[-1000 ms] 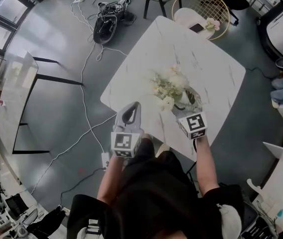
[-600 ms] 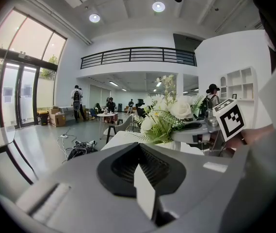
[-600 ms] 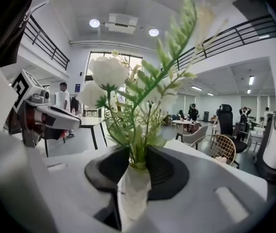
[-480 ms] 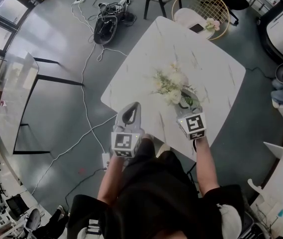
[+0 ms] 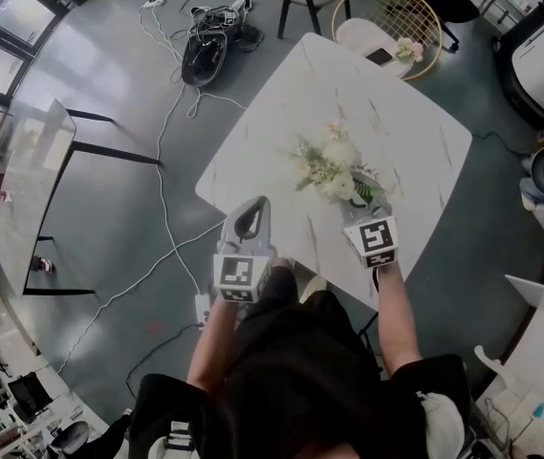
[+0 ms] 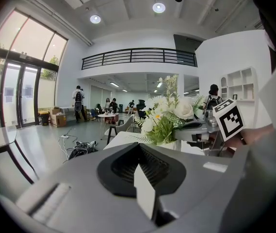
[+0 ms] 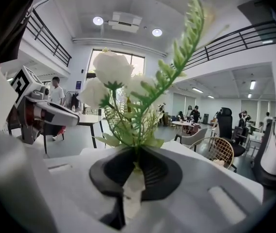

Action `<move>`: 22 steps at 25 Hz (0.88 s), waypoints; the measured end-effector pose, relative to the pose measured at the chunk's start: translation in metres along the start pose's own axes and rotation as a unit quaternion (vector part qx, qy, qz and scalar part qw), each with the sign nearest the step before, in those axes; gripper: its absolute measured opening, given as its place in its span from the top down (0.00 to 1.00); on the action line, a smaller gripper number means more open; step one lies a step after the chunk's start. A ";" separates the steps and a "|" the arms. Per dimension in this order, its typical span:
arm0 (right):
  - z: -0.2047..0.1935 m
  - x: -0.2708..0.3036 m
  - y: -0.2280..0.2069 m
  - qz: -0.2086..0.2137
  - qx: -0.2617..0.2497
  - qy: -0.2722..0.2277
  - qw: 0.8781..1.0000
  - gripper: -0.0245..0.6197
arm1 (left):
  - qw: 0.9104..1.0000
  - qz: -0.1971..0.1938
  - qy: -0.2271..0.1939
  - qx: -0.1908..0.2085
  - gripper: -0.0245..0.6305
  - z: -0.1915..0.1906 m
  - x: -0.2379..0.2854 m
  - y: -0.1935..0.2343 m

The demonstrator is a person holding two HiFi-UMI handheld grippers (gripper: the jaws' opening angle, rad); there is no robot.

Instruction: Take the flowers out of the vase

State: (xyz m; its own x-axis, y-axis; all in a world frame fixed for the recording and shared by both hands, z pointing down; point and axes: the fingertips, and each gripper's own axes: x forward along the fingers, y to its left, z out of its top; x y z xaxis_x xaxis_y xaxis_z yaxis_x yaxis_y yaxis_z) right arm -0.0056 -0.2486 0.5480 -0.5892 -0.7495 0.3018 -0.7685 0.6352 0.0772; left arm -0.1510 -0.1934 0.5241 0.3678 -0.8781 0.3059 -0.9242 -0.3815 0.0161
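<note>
A bunch of white flowers with green sprigs stands in a vase on the white marble table. My right gripper reaches into the bunch from the near side. Its jaws are closing, with the pads pressed on a green stem. In the right gripper view the flowers rise straight out of the right gripper. My left gripper hovers at the table's near edge, left of the bunch, shut and empty. From the left gripper, the flowers lie ahead to the right.
A wire-backed chair stands at the table's far end. Cables and a dark heap lie on the grey floor to the left. Another pale table stands at the far left. The person's body fills the near side.
The right gripper's jaws have closed round the stems. The bunch has shifted a little toward the right gripper. The left gripper has not moved.
</note>
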 end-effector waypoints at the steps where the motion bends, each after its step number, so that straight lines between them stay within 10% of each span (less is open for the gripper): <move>1: 0.001 0.000 0.000 -0.001 -0.001 -0.001 1.000 0.92 | 1.000 0.000 0.000 0.000 0.95 0.000 -0.001 0.001; 22: 0.028 -0.010 -0.004 -0.025 0.007 -0.034 0.999 0.92 | 1.000 0.000 -0.013 -0.001 0.95 0.003 -0.015 0.004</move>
State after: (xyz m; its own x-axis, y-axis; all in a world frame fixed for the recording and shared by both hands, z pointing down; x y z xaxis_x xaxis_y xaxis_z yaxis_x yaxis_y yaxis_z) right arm -0.0036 -0.2492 0.5180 -0.5648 -0.7921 0.2316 -0.8008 0.5938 0.0778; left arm -0.1599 -0.1826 0.5164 0.3707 -0.8852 0.2811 -0.9242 -0.3814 0.0175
